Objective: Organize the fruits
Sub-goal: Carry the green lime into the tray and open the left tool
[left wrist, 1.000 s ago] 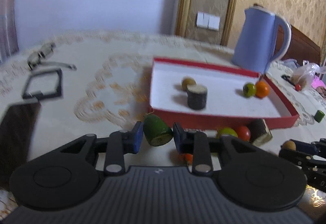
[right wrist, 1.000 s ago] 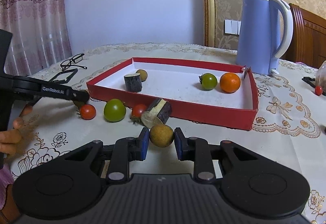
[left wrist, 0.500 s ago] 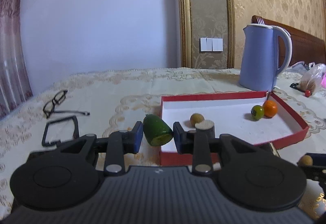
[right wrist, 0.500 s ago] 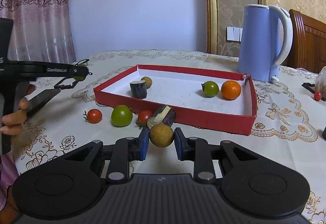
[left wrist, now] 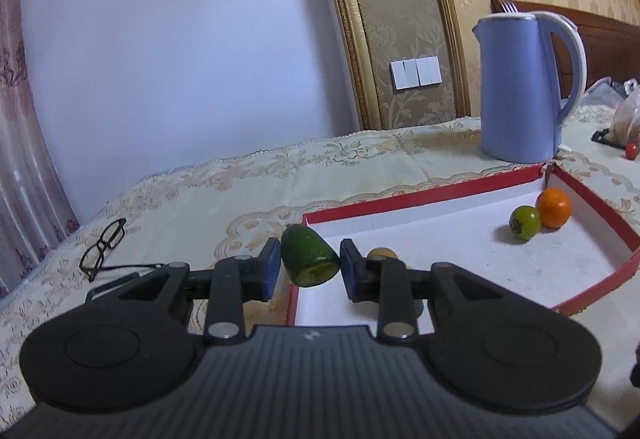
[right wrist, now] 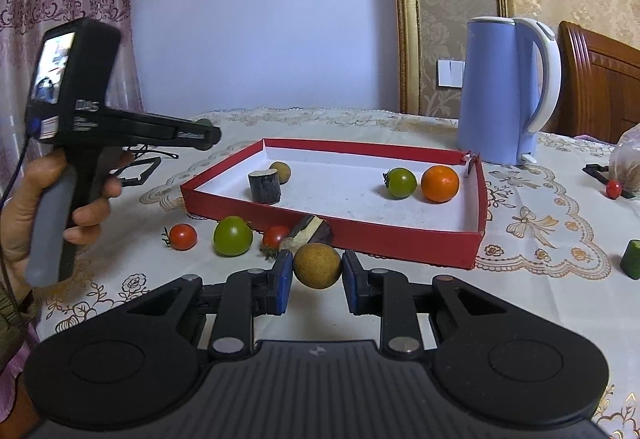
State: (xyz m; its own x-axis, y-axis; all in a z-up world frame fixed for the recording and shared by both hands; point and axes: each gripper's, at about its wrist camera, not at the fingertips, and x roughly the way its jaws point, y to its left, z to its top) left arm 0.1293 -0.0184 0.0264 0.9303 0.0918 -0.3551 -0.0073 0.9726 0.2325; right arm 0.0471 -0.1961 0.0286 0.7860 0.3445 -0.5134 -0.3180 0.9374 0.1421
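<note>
Left gripper (left wrist: 308, 263), pinching the green cut fruit (left wrist: 309, 260), has risen from the tablecloth to hover over the red tray's (left wrist: 424, 198) near-left corner, drop seemingly next; right gripper (right wrist: 316, 271) still pinching the brown round fruit (right wrist: 317, 265) short of the tray's front edge.

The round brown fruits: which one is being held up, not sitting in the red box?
The round brown fruit clamped in the right gripper. The other brown fruit rests inside the red cardboard box, behind a dark cut chunk.
</note>
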